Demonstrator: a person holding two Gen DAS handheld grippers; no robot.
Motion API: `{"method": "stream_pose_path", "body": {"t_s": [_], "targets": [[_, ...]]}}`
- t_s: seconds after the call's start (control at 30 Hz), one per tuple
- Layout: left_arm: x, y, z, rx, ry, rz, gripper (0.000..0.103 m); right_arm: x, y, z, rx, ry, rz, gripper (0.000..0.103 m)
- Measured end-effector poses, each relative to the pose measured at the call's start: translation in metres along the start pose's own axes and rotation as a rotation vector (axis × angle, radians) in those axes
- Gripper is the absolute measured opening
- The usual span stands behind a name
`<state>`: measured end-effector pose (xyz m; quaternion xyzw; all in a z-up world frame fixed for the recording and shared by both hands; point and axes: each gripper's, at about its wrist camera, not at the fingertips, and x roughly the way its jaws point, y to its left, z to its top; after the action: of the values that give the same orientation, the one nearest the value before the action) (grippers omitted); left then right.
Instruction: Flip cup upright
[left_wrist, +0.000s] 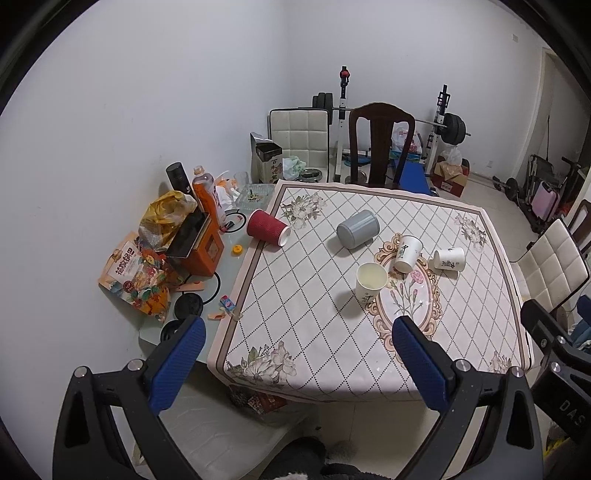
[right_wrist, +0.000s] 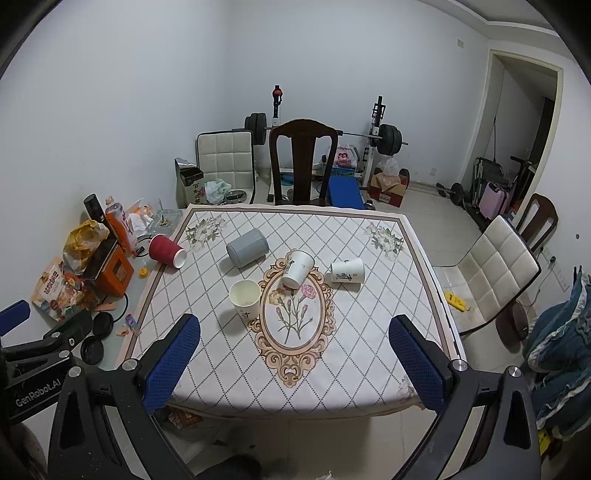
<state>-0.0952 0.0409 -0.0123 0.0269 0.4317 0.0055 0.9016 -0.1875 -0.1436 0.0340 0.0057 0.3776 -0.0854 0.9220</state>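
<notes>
Both grippers hung short of the table's near edge, well apart from every cup. The left gripper (left_wrist: 299, 354) had its blue pads spread wide with nothing between them, and the right gripper (right_wrist: 295, 350) was likewise released and empty.

Nearest on the table (right_wrist: 369, 369), left of the floral oval at its middle, stood one white paper cup (right_wrist: 244, 298) already upright, mouth up. Just beyond it, on the oval's far rim, a second white paper cup (right_wrist: 296, 269) lay tipped over, its long axis running roughly near to far, though which end was the mouth could not be told. To its right, a third white paper cup (right_wrist: 346, 271) lay on its side, long axis across the table; its narrower left end looked like the base, so the mouth probably faced the right edge.

These paper cups looked light, thin-walled and easy to crush, so a soft pinch across the body near the middle seemed wisest; a hard squeeze near the rim would likely buckle it.

Farther left lay the grey cup (right_wrist: 246, 247), on its side, closed base toward the near-left; it appeared stiffer and could probably take a firmer hold. At the far left edge the red ribbed cup (right_wrist: 167, 250) lay with its white mouth facing right and slightly nearward, its corrugated sleeve likely offering good grip.
</notes>
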Motion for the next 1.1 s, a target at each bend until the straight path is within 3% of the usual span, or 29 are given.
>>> {"method": "stream_pose_path", "body": {"t_s": [1.1], "targets": [[0.006, -0.004, -0.007, -0.032, 0.025, 0.026, 0.103, 0.023, 0.014, -0.006, 0.008, 0.055, 0.02, 0.103]]}}
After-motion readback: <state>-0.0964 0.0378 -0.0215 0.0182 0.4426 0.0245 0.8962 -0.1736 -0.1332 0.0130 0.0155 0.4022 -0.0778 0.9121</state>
